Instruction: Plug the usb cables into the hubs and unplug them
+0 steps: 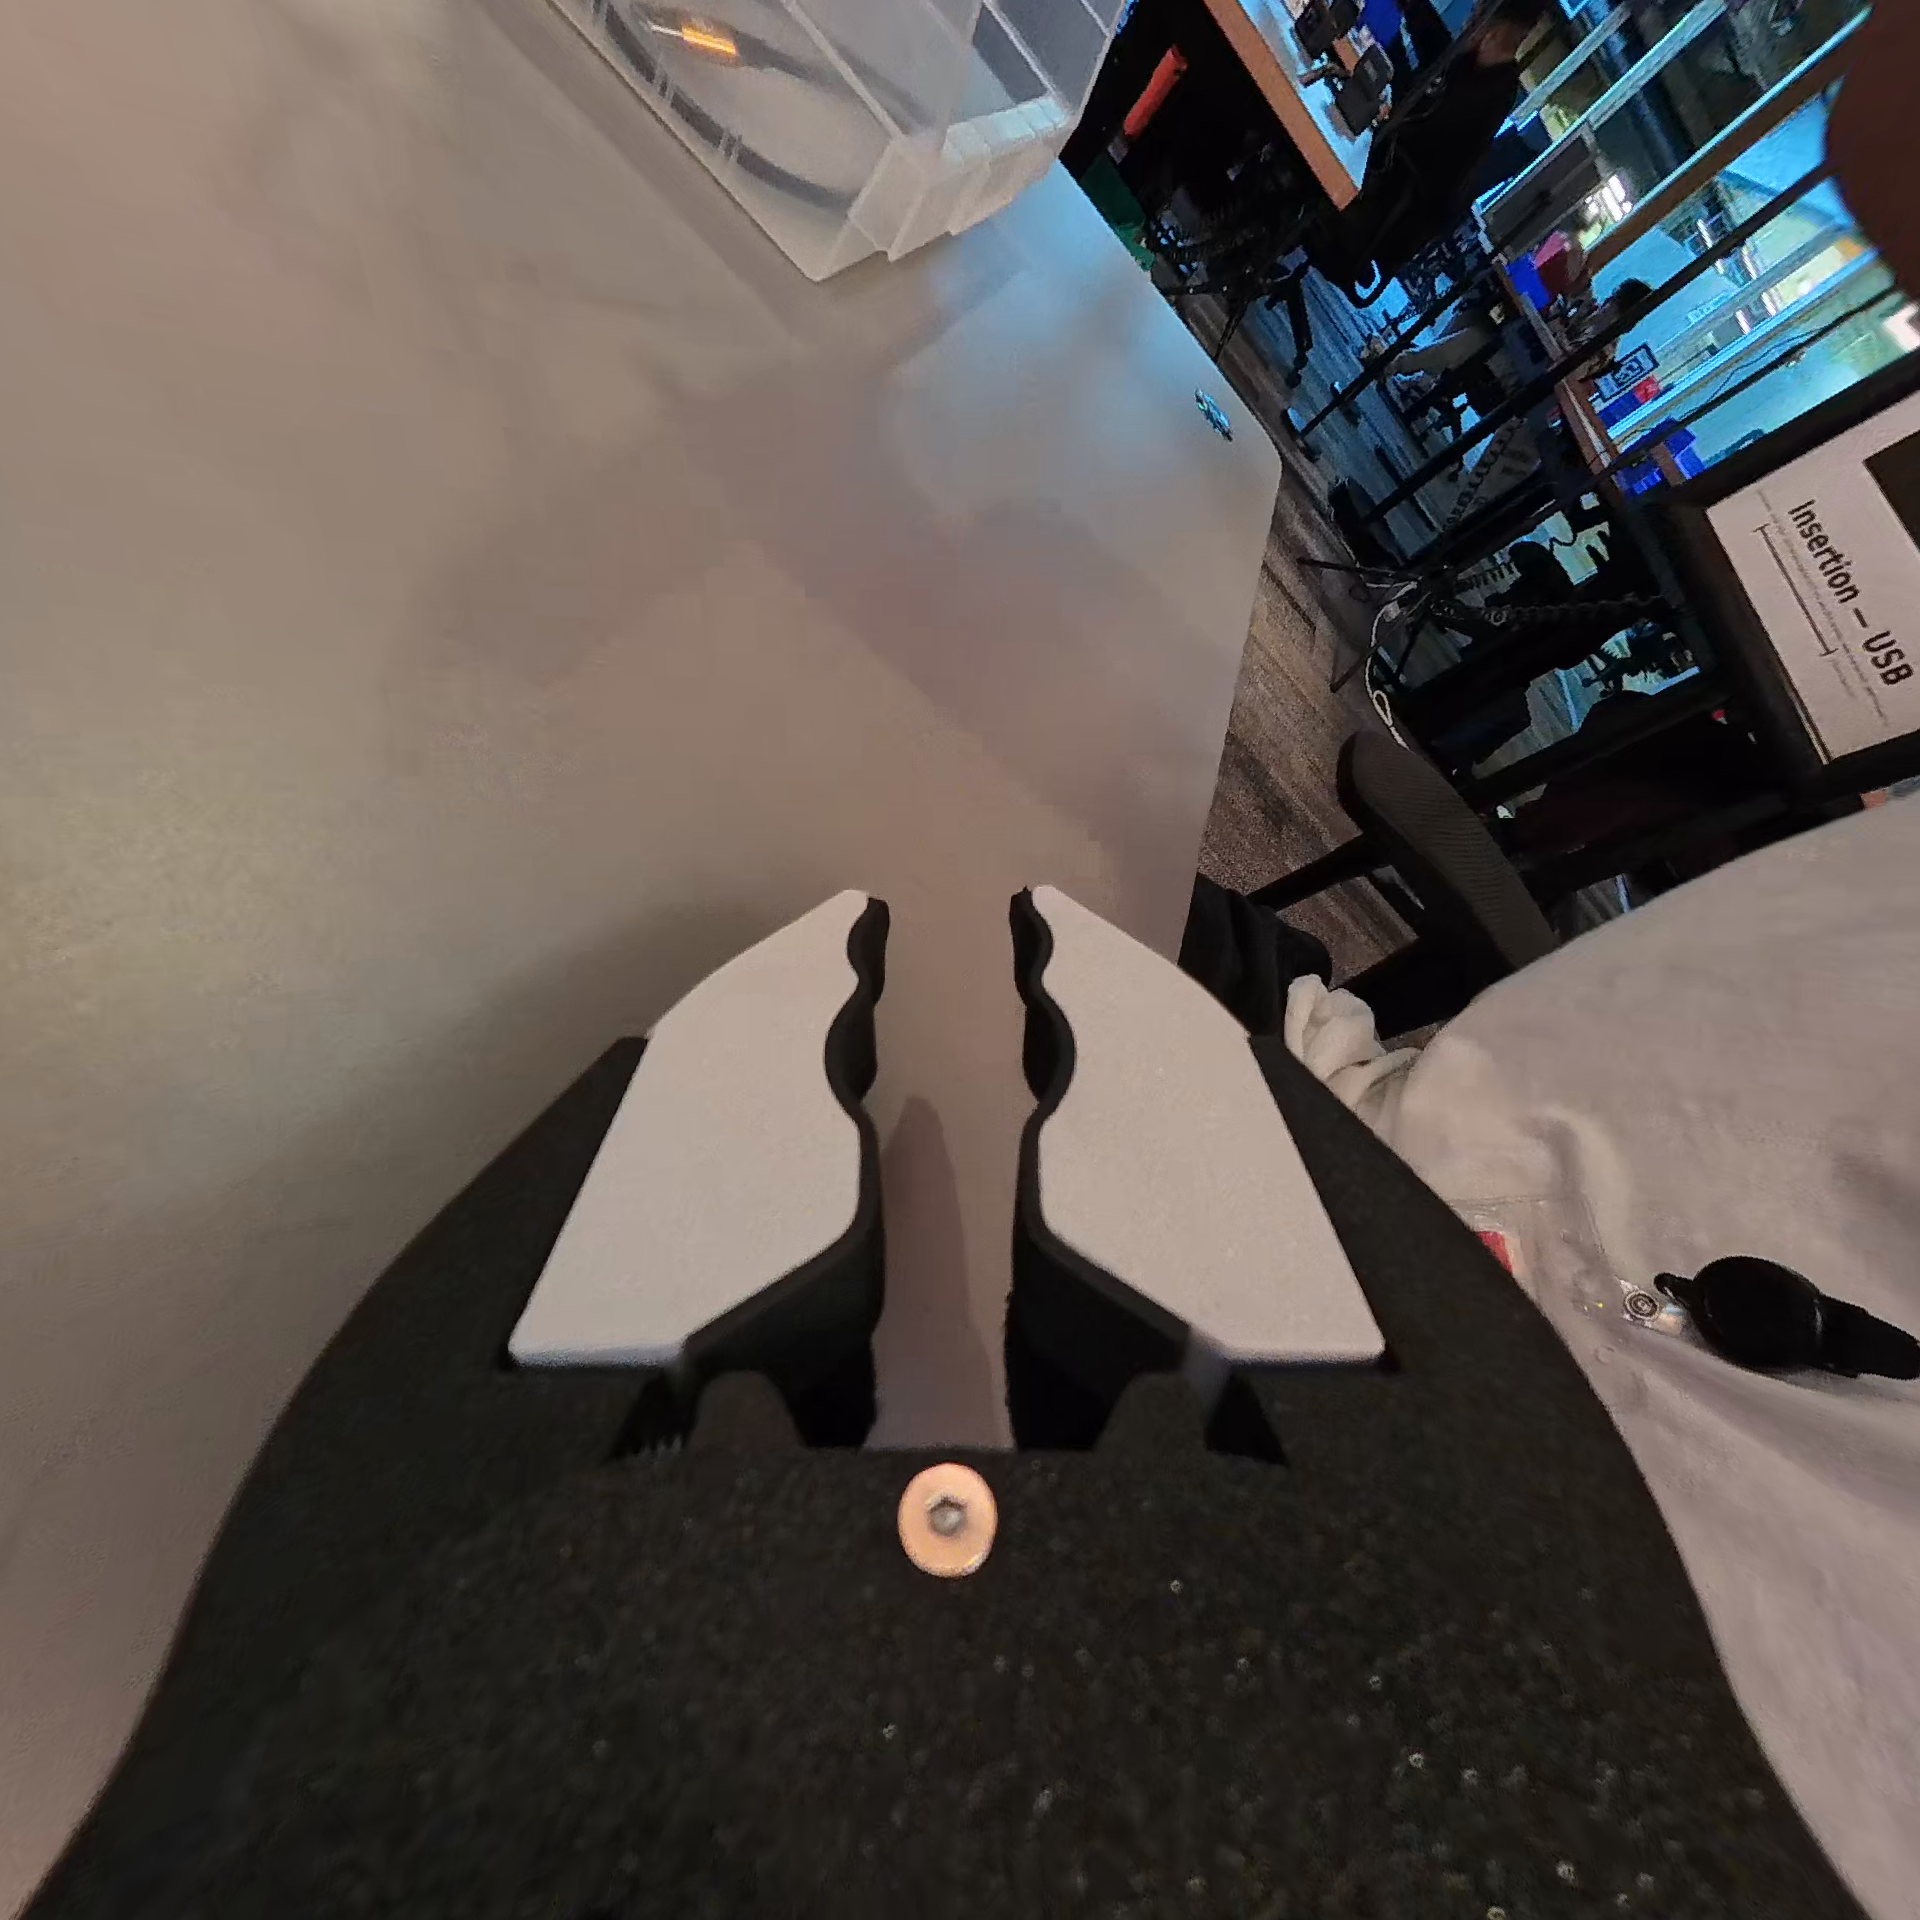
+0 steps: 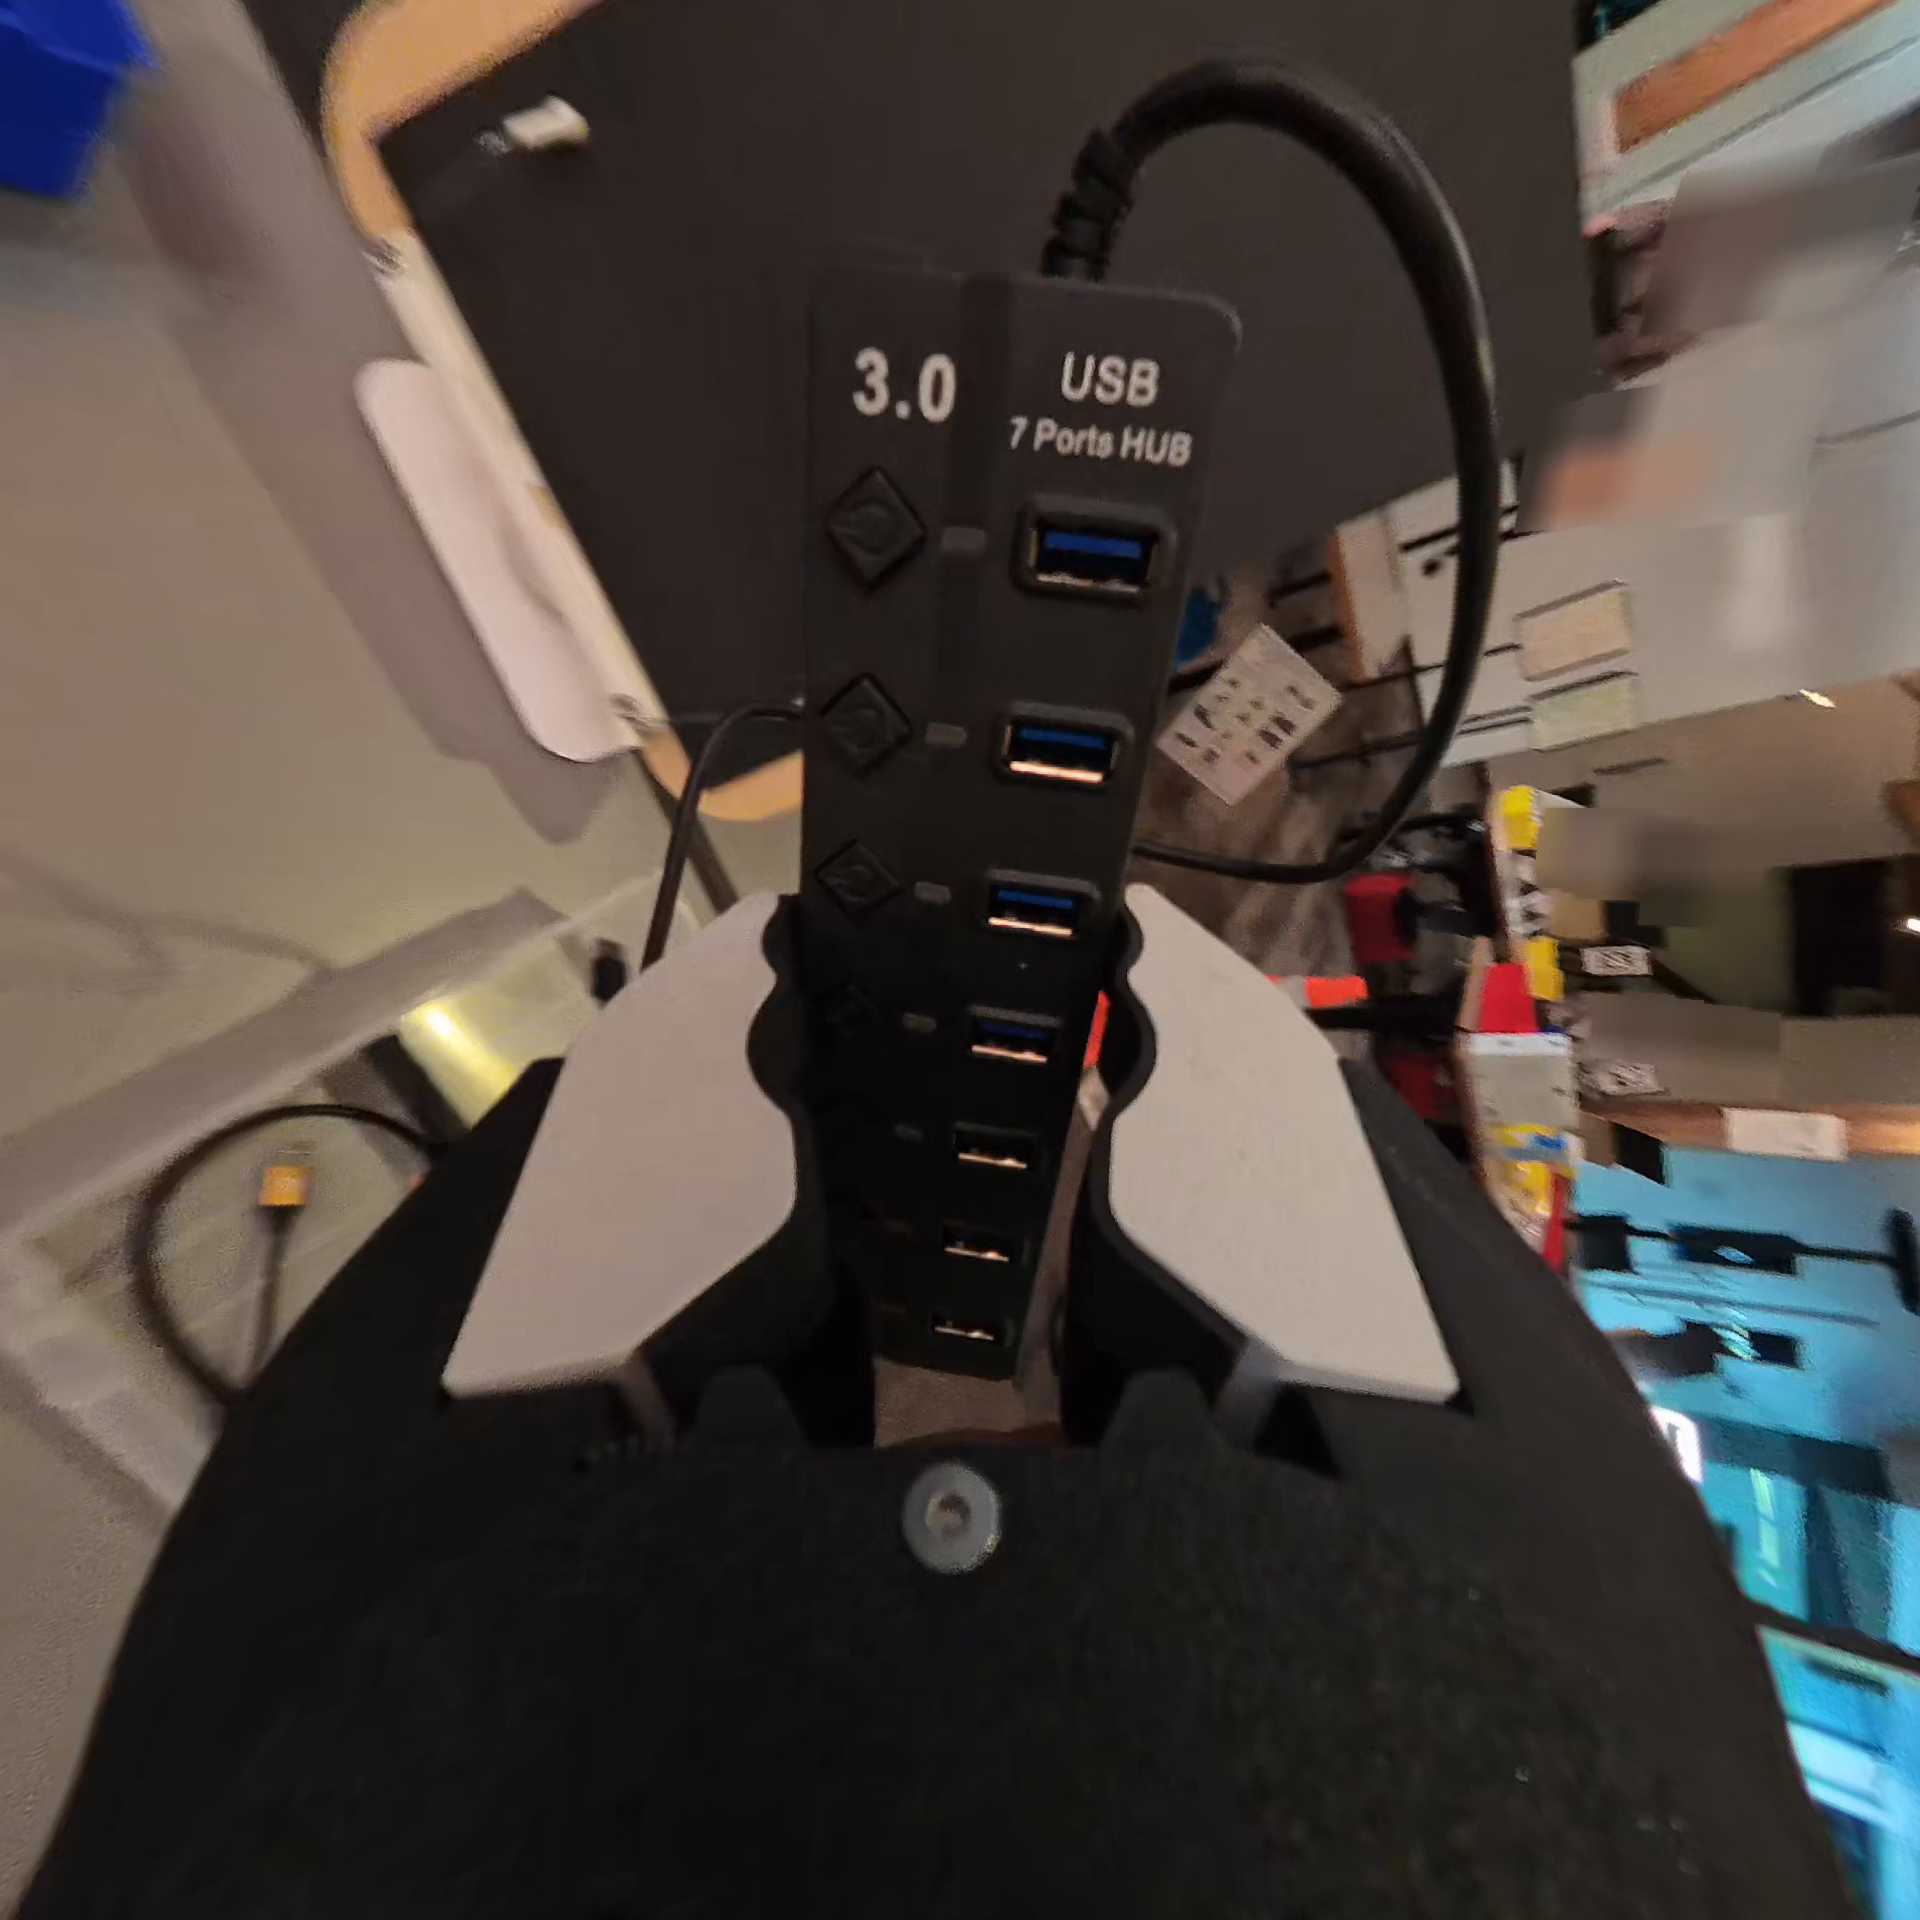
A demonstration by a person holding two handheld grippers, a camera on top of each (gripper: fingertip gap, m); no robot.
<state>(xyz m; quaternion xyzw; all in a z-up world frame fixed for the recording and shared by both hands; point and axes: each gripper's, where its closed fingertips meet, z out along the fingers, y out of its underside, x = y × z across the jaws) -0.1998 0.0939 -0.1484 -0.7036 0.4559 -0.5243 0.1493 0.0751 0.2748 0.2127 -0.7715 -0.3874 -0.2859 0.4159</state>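
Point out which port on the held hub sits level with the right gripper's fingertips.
The third port down from the cable end of the black hub; the two above it stand clear of the right gripper, the four below lie between its fingers.

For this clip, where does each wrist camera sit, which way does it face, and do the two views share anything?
Left wrist view: on the left gripper, looking along its parted, empty fingers over a white table; the person's white shirt shows at right.
Right wrist view: on the right gripper, facing the black USB hub clamped between its fingers, ports empty.
Shared: the clear bin holding the orange-tipped cable.
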